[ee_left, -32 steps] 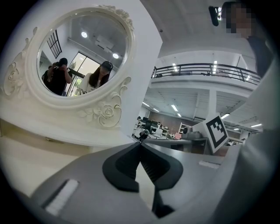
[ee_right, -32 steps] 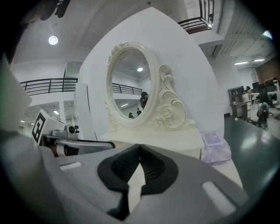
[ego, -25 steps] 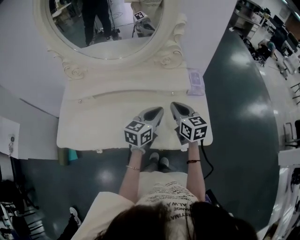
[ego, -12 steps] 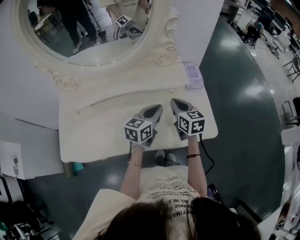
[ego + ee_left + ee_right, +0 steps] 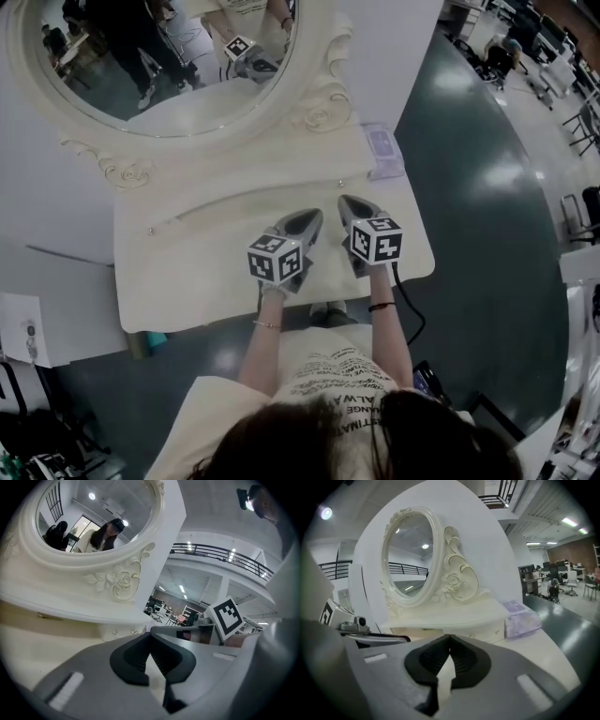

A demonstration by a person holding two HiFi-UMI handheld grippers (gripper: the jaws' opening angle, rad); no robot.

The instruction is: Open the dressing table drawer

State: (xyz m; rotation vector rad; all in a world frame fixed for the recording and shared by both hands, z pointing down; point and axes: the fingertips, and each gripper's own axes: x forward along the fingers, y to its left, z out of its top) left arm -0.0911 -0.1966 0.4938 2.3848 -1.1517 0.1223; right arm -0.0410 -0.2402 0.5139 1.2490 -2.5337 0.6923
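The cream dressing table [image 5: 178,272] carries an oval mirror [image 5: 159,56] on a low shelf. Small drawers with tiny knobs sit under that shelf; one knob [image 5: 339,184] shows in the head view, and a drawer front [image 5: 490,632] shows in the right gripper view. Both grippers hover side by side over the tabletop and point at the drawers without touching them. My left gripper [image 5: 314,217] [image 5: 150,637] is shut with nothing in it. My right gripper [image 5: 349,202] [image 5: 449,639] is shut too and holds nothing.
A pale purple tissue box [image 5: 384,150] [image 5: 520,618] stands at the table's back right corner. Dark floor [image 5: 478,234] lies to the right of the table and a white wall [image 5: 56,216] to its left. The person's legs are at the table's front edge.
Both grippers have sunk a little toward the tabletop. The head view has shifted, so the mirror now sits further left and higher in the picture.
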